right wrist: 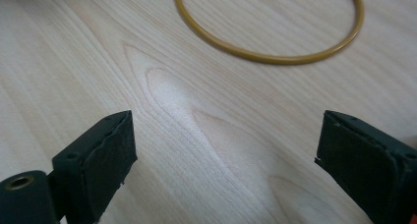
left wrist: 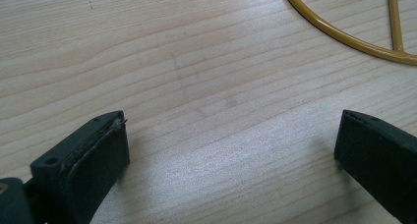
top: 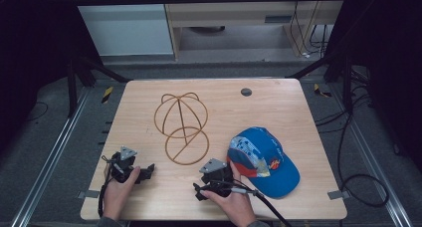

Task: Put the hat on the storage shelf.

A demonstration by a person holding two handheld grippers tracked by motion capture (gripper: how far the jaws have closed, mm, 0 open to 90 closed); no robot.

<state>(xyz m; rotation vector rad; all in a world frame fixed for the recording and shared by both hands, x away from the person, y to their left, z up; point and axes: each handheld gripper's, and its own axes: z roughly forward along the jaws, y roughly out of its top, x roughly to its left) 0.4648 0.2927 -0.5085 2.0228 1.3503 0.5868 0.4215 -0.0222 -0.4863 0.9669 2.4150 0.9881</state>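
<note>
The left gripper (top: 149,170) and right gripper (top: 198,191) rested on the pale wooden bench (top: 278,107), jaws released, grasping nothing; the gold wire cap stand (top: 181,128) lay just beyond them; the blue fabric cap (top: 266,160) lay beside the right hand (top: 234,199).

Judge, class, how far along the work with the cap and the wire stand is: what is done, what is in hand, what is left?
Done: nothing that shows. The blue cap lies flat on the table, apart from the wire hat stand, which is bare. In hand: nothing is gripped; the left gripper and right gripper rest near the table's front edge, jaws wide apart over bare wood. Left: probably picking up the cap and setting it on the stand.
</note>
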